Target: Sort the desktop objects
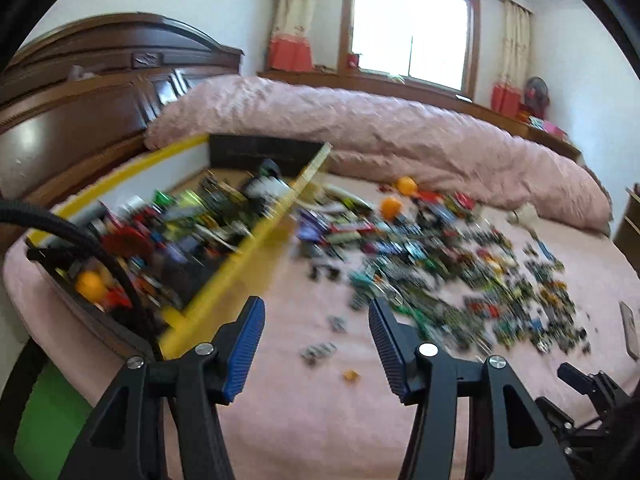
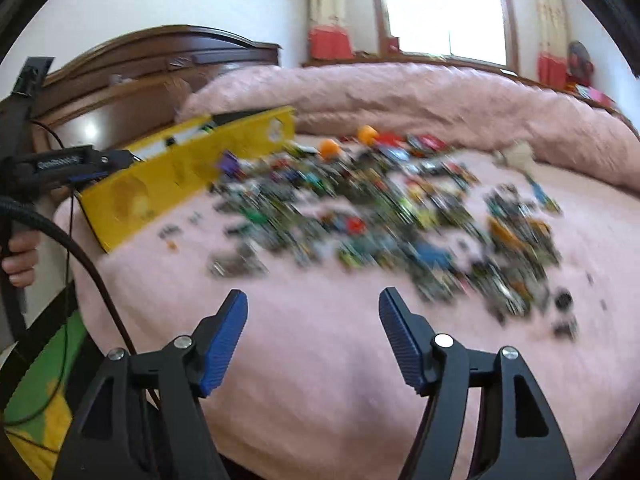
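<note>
Both views look over a bed (image 1: 304, 420) covered with a pink sheet, and both are smeared by blur, so the small things cannot be named singly.

In the left wrist view, to the left of and beyond the left gripper (image 1: 316, 312), a yellow box (image 1: 224, 292) lies on the bed, its near wall running just past the left fingertip. It is full of mixed small objects, with an orange ball (image 1: 91, 285) in its near corner. The left gripper stands open over bare sheet with nothing between its blue pads (image 1: 244, 352). Ahead and to its right a wide scatter of small colourful objects (image 1: 460, 280) spreads across the sheet, with two orange balls (image 1: 391, 206) at its far edge. Beyond that lies a rolled pink quilt (image 1: 400, 132), a dark wooden headboard (image 1: 80, 92) at far left, and a bright window (image 1: 408, 28) with curtains.

In the right wrist view, far to the left of the right gripper (image 2: 314, 304), a person's hand (image 2: 20, 256) holds the other tool's handle beside a black cable (image 2: 80, 256). The yellow box (image 2: 168, 184) sits ahead-left. The right gripper is open and empty above bare sheet; the scattered objects (image 2: 400, 216) lie ahead and to the right.
</note>
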`<action>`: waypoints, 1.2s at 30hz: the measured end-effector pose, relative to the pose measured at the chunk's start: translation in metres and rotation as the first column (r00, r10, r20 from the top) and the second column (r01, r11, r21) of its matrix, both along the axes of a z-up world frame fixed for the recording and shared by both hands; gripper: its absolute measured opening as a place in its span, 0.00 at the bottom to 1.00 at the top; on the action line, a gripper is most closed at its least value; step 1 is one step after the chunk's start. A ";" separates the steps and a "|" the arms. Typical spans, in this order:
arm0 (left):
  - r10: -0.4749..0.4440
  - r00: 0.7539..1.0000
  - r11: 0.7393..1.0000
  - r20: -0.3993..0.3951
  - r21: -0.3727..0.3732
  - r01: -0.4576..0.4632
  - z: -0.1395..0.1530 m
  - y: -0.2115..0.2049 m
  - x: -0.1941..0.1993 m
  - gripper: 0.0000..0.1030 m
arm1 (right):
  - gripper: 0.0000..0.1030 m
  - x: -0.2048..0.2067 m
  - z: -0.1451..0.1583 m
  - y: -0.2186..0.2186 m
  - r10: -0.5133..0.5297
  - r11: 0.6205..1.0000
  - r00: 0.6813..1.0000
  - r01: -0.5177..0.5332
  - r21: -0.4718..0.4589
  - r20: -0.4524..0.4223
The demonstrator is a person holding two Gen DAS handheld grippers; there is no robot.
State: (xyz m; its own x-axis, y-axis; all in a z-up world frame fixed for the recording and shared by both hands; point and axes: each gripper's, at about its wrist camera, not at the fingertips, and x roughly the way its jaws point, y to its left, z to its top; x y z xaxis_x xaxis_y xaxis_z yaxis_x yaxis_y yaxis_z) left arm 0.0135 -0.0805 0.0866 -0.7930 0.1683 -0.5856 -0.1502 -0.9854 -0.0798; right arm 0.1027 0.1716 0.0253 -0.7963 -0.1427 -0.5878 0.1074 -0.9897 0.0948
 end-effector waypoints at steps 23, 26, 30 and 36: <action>-0.145 0.985 0.987 0.099 0.083 0.137 -0.081 0.095 0.006 0.54 | 0.70 0.022 -0.035 0.013 -0.027 1.000 0.999 0.027 0.003 -0.028; -0.131 0.987 0.989 0.091 0.078 0.124 -0.083 0.097 0.003 0.54 | 0.72 0.023 -0.037 0.012 -0.019 1.000 0.999 0.019 0.012 -0.041; -0.137 0.988 0.990 0.066 0.048 0.134 -0.083 0.101 0.006 0.33 | 0.76 0.025 -0.039 0.007 -0.006 0.999 0.998 0.008 0.043 -0.058; -0.143 0.988 0.989 0.056 0.047 0.140 -0.082 0.100 0.006 0.22 | 0.77 0.026 -0.040 0.008 -0.001 1.000 0.998 0.003 0.030 -0.061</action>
